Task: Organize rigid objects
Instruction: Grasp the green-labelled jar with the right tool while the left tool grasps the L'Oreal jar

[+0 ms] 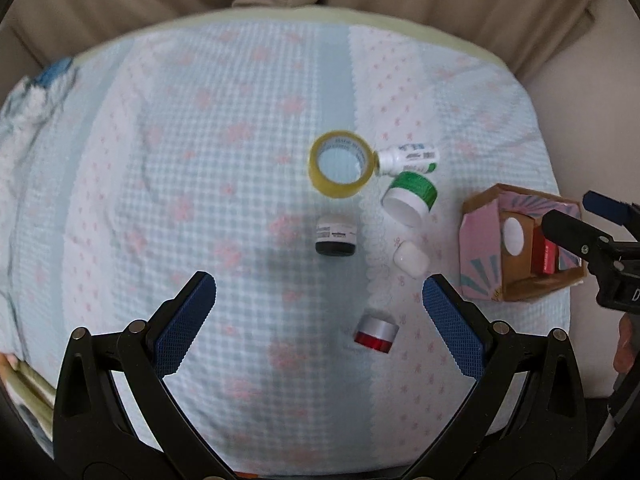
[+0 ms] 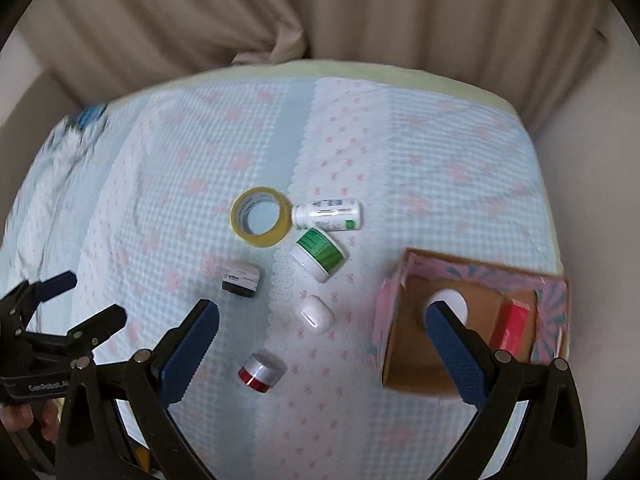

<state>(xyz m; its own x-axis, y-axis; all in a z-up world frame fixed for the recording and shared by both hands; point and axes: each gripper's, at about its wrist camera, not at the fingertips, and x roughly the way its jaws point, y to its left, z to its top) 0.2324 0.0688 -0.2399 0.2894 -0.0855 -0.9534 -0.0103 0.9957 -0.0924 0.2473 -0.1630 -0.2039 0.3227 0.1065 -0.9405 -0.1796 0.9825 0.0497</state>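
Observation:
Several small items lie on a blue-and-pink quilted cover point(image 1: 200, 140): a yellow tape roll point(image 1: 340, 165) point(image 2: 261, 217), a white bottle point(image 1: 408, 157) point(image 2: 329, 213) on its side, a green-and-white jar point(image 1: 410, 198) point(image 2: 320, 259), a black-and-white jar point(image 1: 336, 236) point(image 2: 242, 279), a white earbud case point(image 1: 411, 259) point(image 2: 316, 313) and a red-and-silver jar point(image 1: 377, 331) point(image 2: 262, 372). A pink cardboard box point(image 1: 516, 248) point(image 2: 472, 320) holds a red item point(image 2: 514, 328). My left gripper point(image 1: 319, 300) hovers open above the cover. My right gripper point(image 2: 322, 326) is open, near the box.
Beige curtains point(image 2: 280, 12) hang behind the bed. Crumpled blue-white fabric point(image 1: 36, 92) lies at the far left. The right gripper point(image 1: 592, 232) shows at the right edge of the left wrist view, and the left gripper point(image 2: 48, 312) shows at the lower left of the right wrist view.

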